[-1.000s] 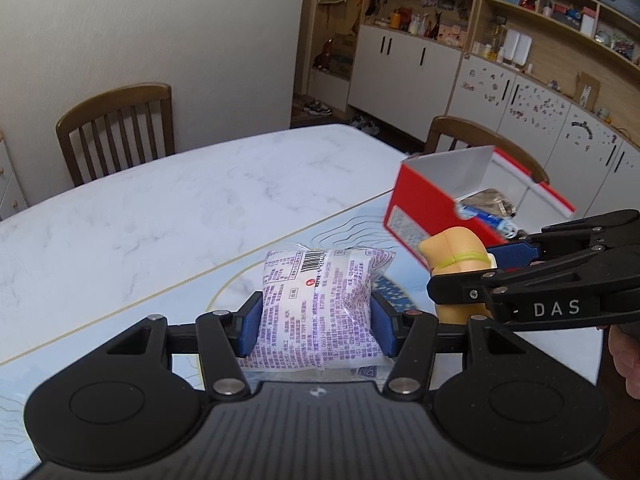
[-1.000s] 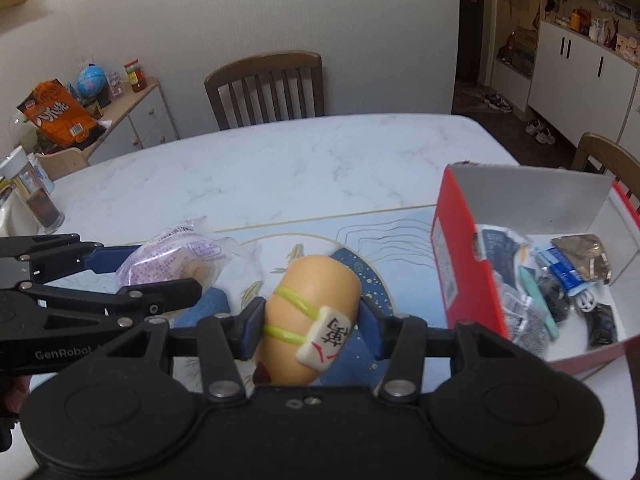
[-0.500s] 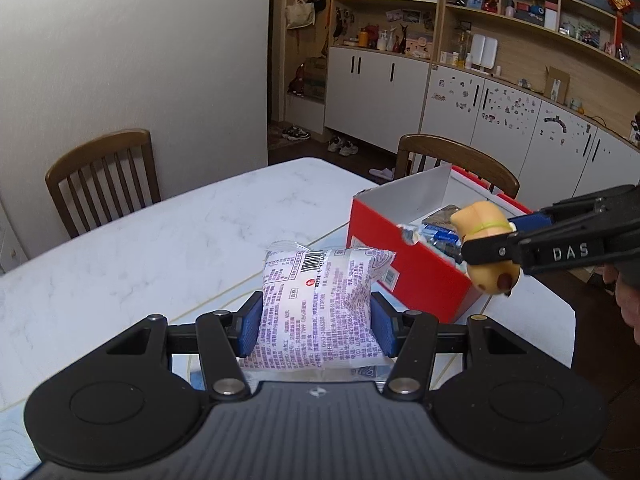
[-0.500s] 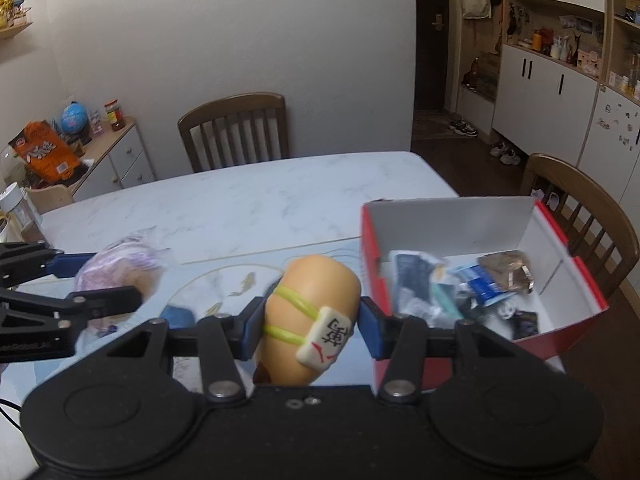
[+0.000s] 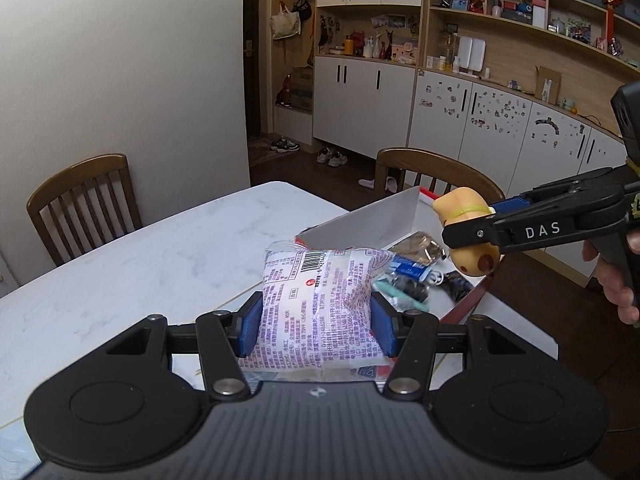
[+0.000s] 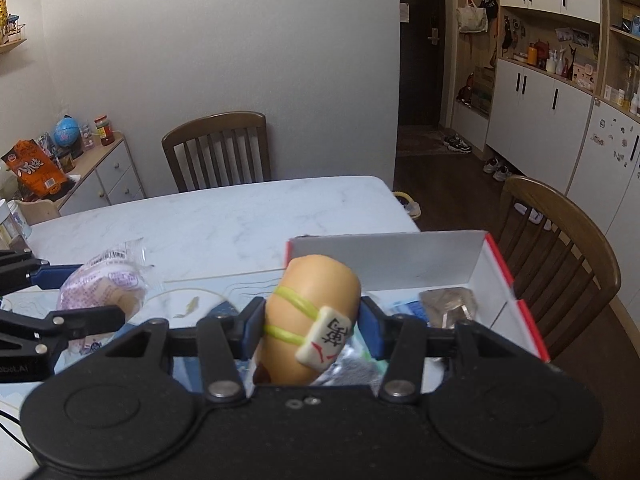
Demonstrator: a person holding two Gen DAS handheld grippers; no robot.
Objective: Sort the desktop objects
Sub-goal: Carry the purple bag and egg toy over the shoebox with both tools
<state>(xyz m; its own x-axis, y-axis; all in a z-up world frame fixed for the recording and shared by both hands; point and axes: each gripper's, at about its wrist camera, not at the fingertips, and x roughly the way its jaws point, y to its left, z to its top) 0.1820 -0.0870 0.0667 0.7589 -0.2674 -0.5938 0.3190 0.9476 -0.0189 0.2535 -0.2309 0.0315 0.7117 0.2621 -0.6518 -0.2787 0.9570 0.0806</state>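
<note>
My left gripper (image 5: 316, 326) is shut on a purple-printed snack packet (image 5: 316, 304), held in the air near the red box (image 5: 360, 226). My right gripper (image 6: 311, 326) is shut on a tan squishy toy (image 6: 310, 312) with yellow-green bands and a mahjong tile. From the left wrist view, that toy (image 5: 470, 236) hangs over the open box. The right wrist view shows the packet (image 6: 104, 292) to the left, in the left gripper (image 6: 76, 300). The box (image 6: 496, 264) has white inner walls and holds several small packets.
The white marble table (image 5: 140, 272) carries a patterned mat (image 6: 192, 300) under the grippers. Wooden chairs (image 5: 82, 206) (image 6: 560, 248) stand at the far side and beside the box. A low cabinet (image 6: 100, 176) with snacks stands at the left. A hand (image 5: 616, 276) grips the right tool.
Both grippers rose and moved toward the red box, still holding their loads. The toy now hangs above the box's inside and the packet is at the box's near wall.
</note>
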